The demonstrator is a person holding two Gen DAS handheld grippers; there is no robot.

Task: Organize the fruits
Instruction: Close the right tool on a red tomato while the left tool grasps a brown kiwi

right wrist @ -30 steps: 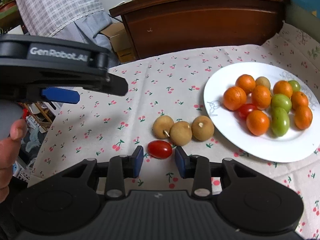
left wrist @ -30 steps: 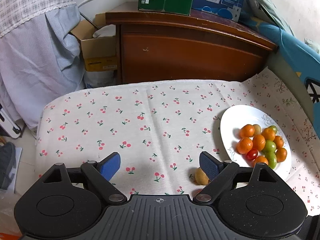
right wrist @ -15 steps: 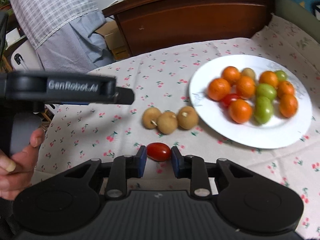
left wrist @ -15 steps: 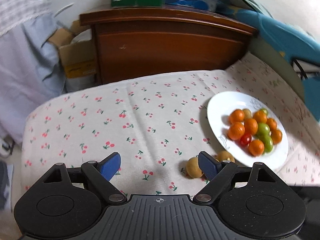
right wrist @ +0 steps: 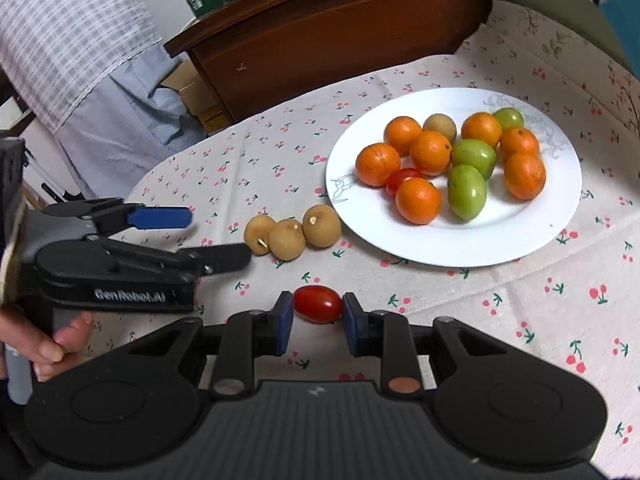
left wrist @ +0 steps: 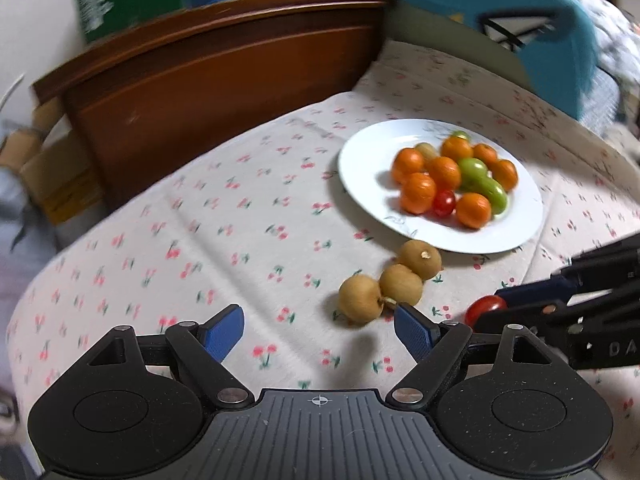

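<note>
Red cherry tomato [right wrist: 319,303] sits clamped between the right gripper's [right wrist: 317,314] blue pads, just above the cherry-print tablecloth [right wrist: 520,288] near its front edge. Three longans [right wrist: 286,239] lie beside the white plate [right wrist: 460,246]. Left gripper [left wrist: 319,330] is closing, nothing between its pads.

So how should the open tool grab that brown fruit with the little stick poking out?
Grip the end longan across its round middle, coming from above. Its neighbour touches one side, so put the fingers on the near and far sides, clear of the stem.
</note>
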